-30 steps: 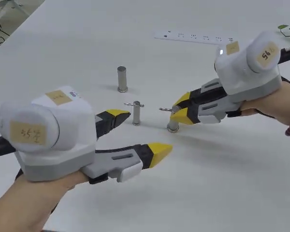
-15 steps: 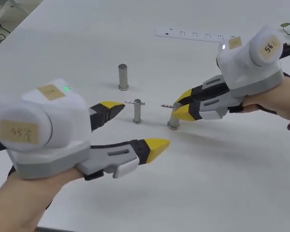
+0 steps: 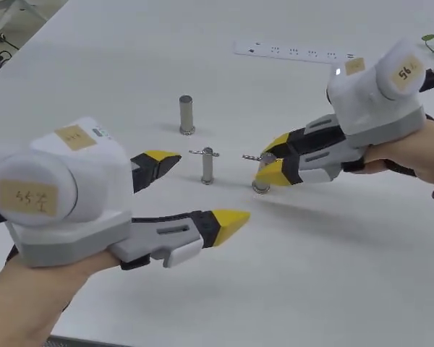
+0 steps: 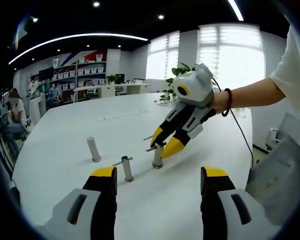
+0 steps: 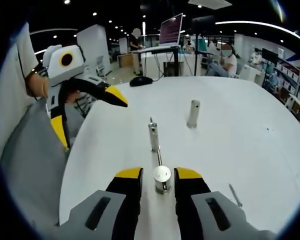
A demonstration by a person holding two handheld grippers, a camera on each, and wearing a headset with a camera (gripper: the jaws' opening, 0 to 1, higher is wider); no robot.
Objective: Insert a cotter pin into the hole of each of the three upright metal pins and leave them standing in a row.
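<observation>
Cotter pin point(image 3: 251, 157) horizontal, pointing at middle pin point(image 3: 207, 168); left gripper point(image 3: 210, 186) spread (right gripper point(image 5: 158, 175) unclear).

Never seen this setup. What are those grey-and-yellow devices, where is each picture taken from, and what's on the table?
No robot here: a person holds a hand-worked grey claw with yellow tips in each hand. One picture comes from a headset camera looking down; the two round ones come from cameras riding on the claws. On the white table stand three upright steel pins. The far pin is bare; the middle pin has a thin wire cotter pin through its top. The right claw straddles the near pin, where a second cotter pin pokes out; whether it squeezes, I cannot tell. The left claw is open and holds nothing. A white power strip lies behind.
</observation>
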